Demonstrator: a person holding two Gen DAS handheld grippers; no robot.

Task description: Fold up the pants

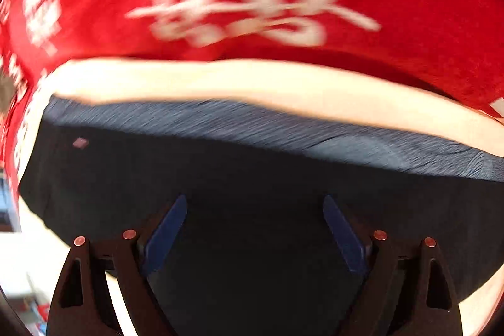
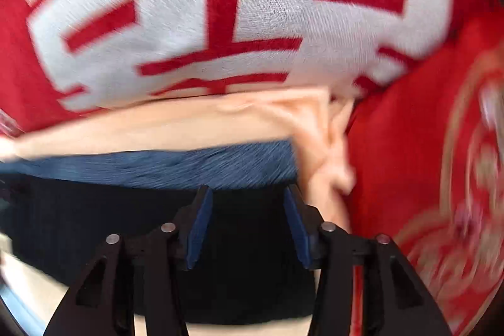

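left gripper [image 1: 255, 229]: fingers spread wide | right gripper [image 2: 249, 219]: fingers apart, narrower gap

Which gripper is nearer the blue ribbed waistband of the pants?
Right. The right gripper has its open fingertips almost at the blue ribbed waistband, above the dark pants. The left gripper sits farther back over dark fabric, well short of the band.

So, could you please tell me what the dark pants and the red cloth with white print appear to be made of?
Pants: seemingly a soft matte knit, navy, with a ribbed blue waistband; fine parallel lines show there. Red cloth: apparently a woven or knitted textile, matte, thread texture visible in its white areas. Blur leaves the fibres uncertain.
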